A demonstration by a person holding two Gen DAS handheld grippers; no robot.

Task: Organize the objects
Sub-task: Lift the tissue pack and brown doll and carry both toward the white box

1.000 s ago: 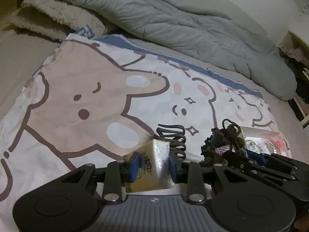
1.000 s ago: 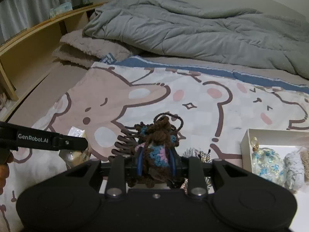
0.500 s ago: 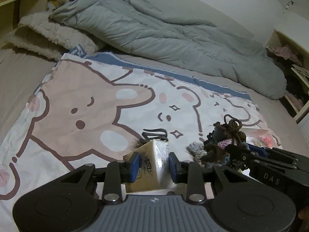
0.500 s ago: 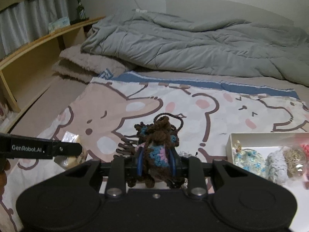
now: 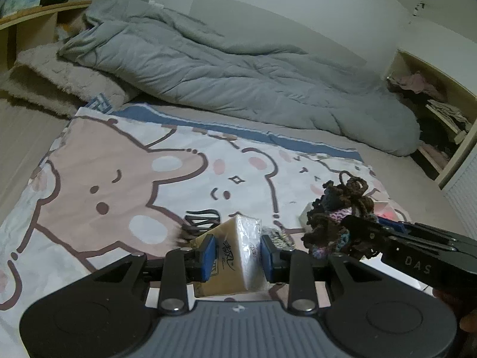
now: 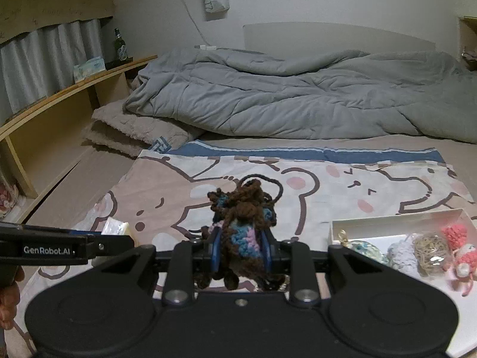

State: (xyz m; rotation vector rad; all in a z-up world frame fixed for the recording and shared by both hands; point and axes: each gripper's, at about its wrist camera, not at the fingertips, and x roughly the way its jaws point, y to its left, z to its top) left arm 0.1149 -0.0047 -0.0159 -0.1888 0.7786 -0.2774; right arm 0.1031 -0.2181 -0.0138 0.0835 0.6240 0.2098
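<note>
Both loaded above bear blanket (image 6: 328, 197): R hand-held gripper (image 6: 241, 250) clamped on brown crochet toy (image 6: 241, 223), white tray (image 6: 396, 223) lying just to its right w/ open front-left corner, so R nearer; L hand-held gripper (image 5: 237, 253) clamped on tissue pack (image 5: 235, 250), farther left.

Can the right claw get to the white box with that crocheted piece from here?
Probably yes: the right claw, shut on the crocheted piece, has only bare blanket toward the white box at its right, open-topped.
</note>
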